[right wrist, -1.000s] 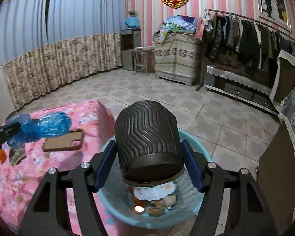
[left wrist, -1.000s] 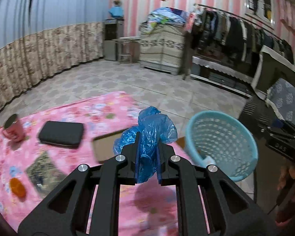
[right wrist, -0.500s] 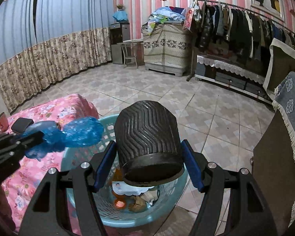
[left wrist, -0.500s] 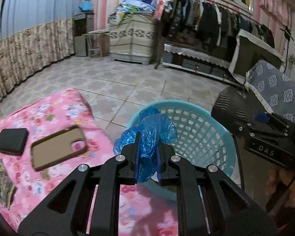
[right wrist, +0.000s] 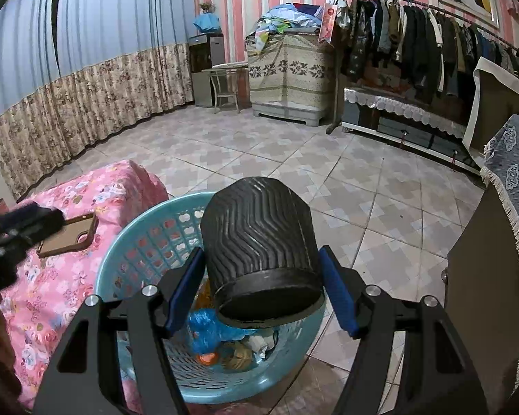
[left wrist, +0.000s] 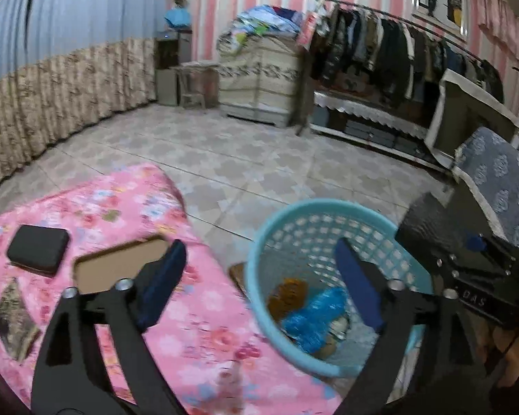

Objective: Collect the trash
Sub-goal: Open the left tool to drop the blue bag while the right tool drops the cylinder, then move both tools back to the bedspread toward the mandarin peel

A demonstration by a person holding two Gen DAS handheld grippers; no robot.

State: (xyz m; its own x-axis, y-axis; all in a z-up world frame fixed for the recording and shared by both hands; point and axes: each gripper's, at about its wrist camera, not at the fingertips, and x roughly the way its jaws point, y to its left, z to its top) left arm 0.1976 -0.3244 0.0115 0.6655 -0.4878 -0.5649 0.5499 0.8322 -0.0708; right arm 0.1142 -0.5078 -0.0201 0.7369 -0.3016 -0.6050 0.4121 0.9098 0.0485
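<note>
A light blue plastic basket (left wrist: 259,287) stands beside the pink flowered table (left wrist: 204,328). A crumpled blue plastic bag (left wrist: 311,314) lies inside it on other trash; it also shows in the right wrist view (right wrist: 204,332). My left gripper (left wrist: 259,283) is open and empty, above the basket's near rim. My right gripper (right wrist: 261,287) is shut on a black ribbed cup (right wrist: 259,249), held over the basket (right wrist: 128,242). The cup also shows in the left wrist view (left wrist: 429,228).
On the table lie a brown phone (left wrist: 121,266), a black case (left wrist: 38,249) and a dark patterned packet (left wrist: 14,314). A tiled floor stretches behind. A clothes rack (left wrist: 398,48), a covered cabinet (left wrist: 259,83) and a chair with a blue cloth (left wrist: 494,180) stand around.
My left gripper has opened and the blue bag has dropped into the basket. The right gripper still holds the black cup over the basket.
</note>
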